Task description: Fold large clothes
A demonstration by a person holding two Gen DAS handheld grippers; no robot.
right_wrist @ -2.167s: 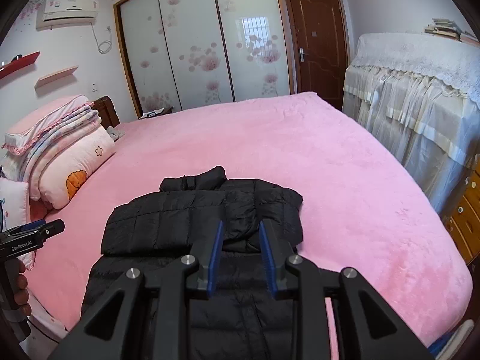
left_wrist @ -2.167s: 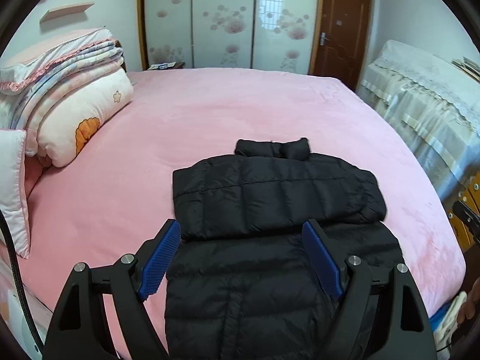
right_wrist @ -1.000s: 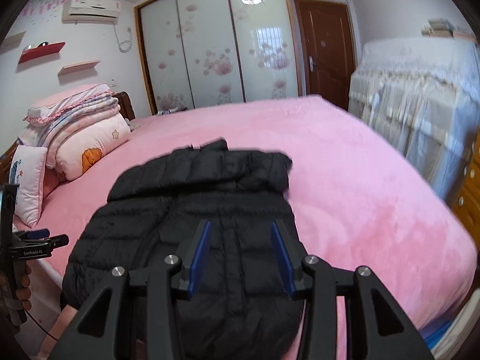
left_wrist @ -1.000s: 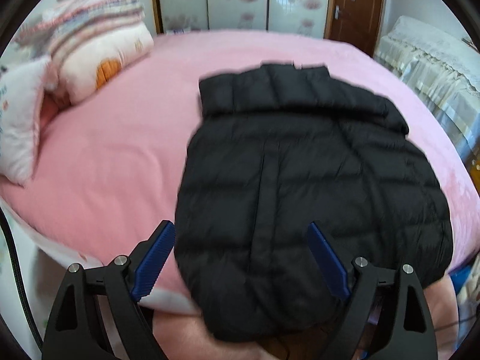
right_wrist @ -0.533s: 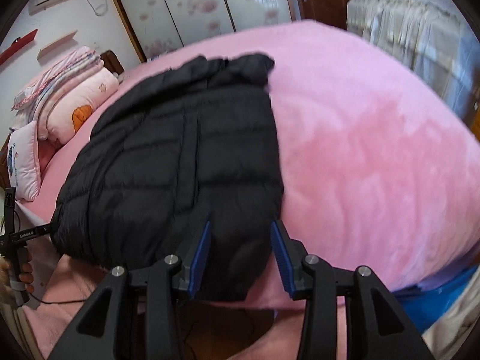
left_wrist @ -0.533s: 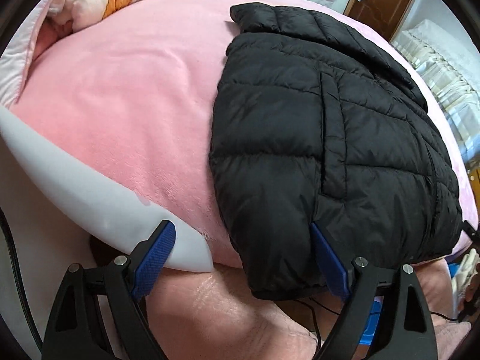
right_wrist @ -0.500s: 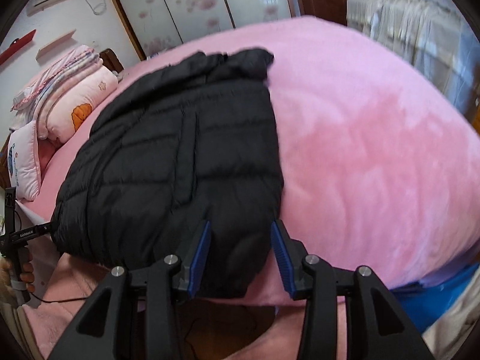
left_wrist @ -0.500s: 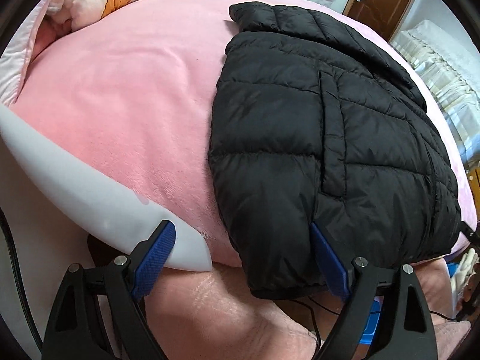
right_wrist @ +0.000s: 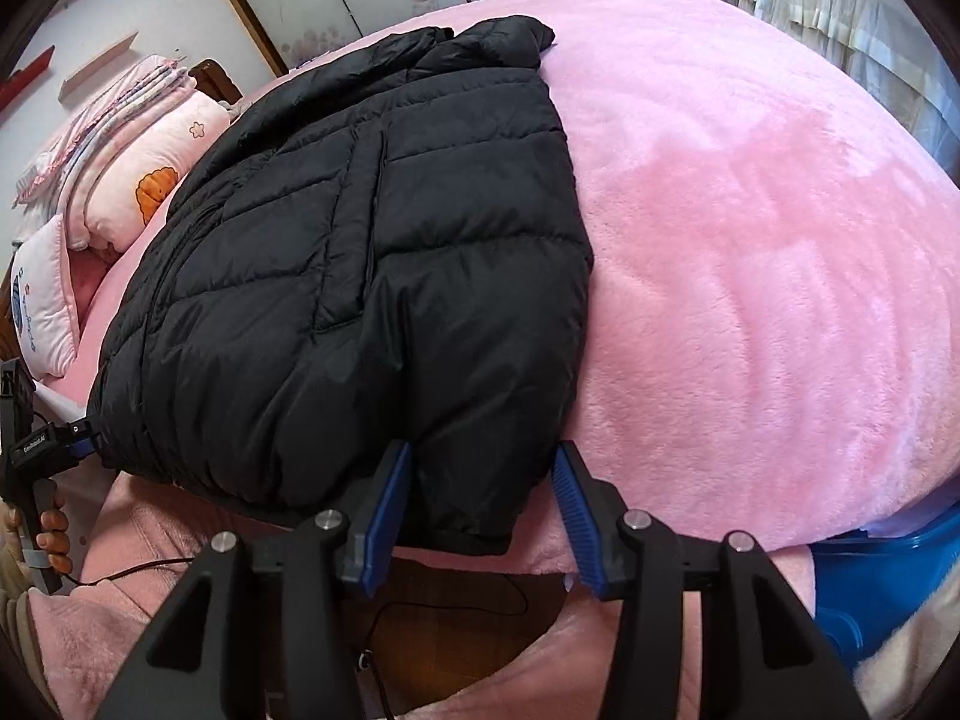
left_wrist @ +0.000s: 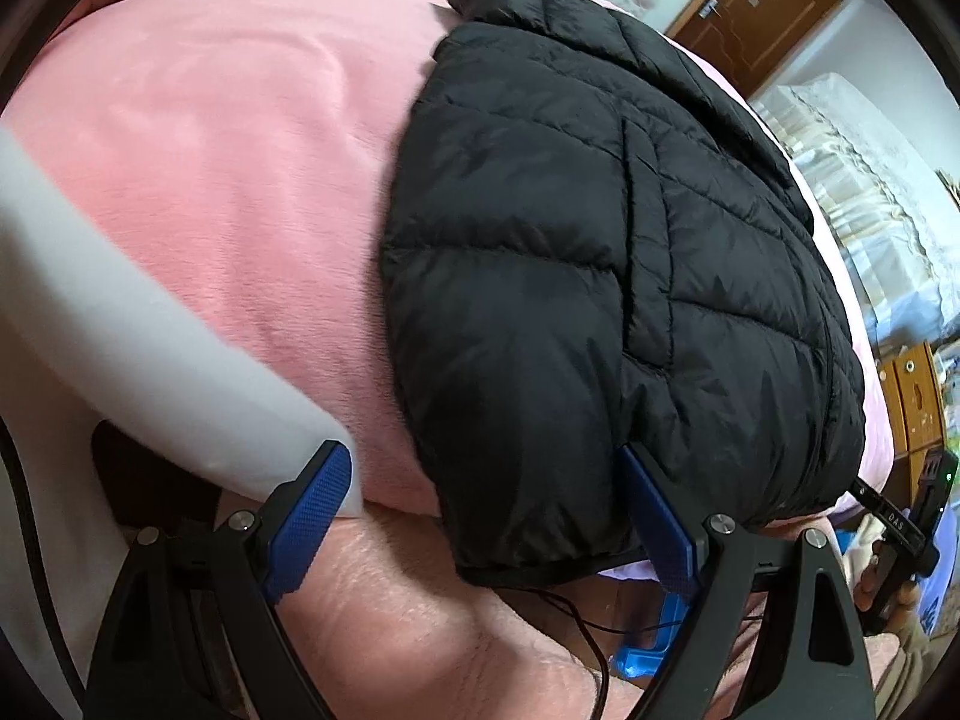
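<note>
Right gripper handle, seen from my left wrist view: black bar (left_wrist: 898, 521) carries white letters I read as "DAS".
Left gripper handle, seen from my right wrist view: black body (right_wrist: 36, 447) carries small white print; I cannot make out the wording.
White pillow with blue emblem (right_wrist: 36, 300): blue lettering along the emblem, too small for me to read.
</note>
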